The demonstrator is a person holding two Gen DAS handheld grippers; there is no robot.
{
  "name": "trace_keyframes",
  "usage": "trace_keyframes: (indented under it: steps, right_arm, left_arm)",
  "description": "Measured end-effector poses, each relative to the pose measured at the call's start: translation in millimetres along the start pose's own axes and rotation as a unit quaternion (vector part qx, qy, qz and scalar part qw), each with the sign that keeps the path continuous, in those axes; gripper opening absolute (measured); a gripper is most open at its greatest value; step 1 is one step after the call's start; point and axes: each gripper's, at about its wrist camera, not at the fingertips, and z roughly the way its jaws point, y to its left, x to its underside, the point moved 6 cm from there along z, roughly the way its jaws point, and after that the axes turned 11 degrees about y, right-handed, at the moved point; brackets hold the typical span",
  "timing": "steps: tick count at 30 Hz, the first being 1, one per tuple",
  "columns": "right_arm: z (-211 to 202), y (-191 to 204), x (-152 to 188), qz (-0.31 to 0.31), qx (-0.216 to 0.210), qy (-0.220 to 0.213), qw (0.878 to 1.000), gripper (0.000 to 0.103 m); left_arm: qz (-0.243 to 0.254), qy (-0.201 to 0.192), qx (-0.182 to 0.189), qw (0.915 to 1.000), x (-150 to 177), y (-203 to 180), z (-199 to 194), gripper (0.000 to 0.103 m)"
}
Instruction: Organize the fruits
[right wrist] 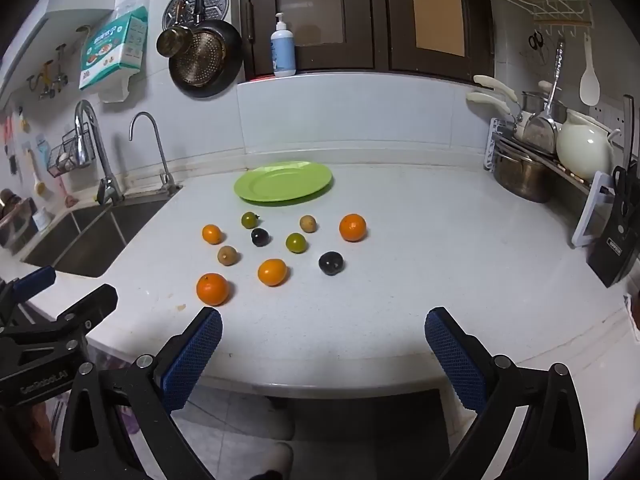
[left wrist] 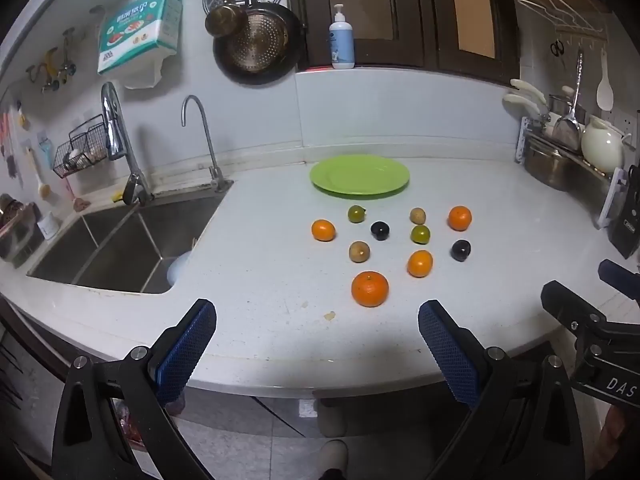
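Several small fruits lie loose on the white counter (left wrist: 260,272) in front of an empty green plate (left wrist: 359,176) (right wrist: 283,181). A large orange (left wrist: 370,289) (right wrist: 212,289) lies nearest, with smaller oranges (left wrist: 419,263), green fruits (left wrist: 420,234), brown ones (left wrist: 359,251) and dark ones (left wrist: 461,250) behind it. My left gripper (left wrist: 318,320) is open and empty at the counter's front edge, short of the large orange. My right gripper (right wrist: 324,328) is open and empty, to the right of the fruits. Each gripper shows at the edge of the other's view.
A steel double sink (left wrist: 120,240) with two taps sits at the left. A dish rack with a pot (right wrist: 520,176) and a white kettle (right wrist: 584,148) stands at the right, with a black knife block (right wrist: 616,240) beside it. Pans hang on the back wall.
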Motion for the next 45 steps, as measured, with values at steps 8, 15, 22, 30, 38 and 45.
trace_keyframes:
  steps: [8,15,22,30,38,45]
  right_arm:
    - [-3,0,0,-0.002,-0.004,0.000,1.000,0.103]
    - [-6,-2,0,0.000,-0.007,0.000,1.000,0.102]
    - [-5,-1,0,0.002,-0.013,0.004,1.000,0.103]
    - [-4,0,1,0.001,-0.016,0.003,1.000,0.102]
    - [-4,1,1,-0.001,-0.017,0.001,1.000,0.102]
    - [-4,1,2,-0.003,-0.017,-0.002,1.000,0.102]
  left_arm:
    - [0.006,-0.012,-0.019,0.9997,1,7,-4,0.103]
    - [0.013,-0.016,-0.019,0.9996,-2,-5,-10,0.103]
    - [0.014,-0.022,-0.016,0.9996,-4,-7,-12,0.103]
    - [0.015,-0.023,-0.014,0.9995,-4,-9,-12,0.103]
    - [0.014,-0.025,-0.011,0.9995,-3,-10,-12,0.103]
    - [0.015,-0.027,-0.010,0.9995,-3,-9,-11,0.103]
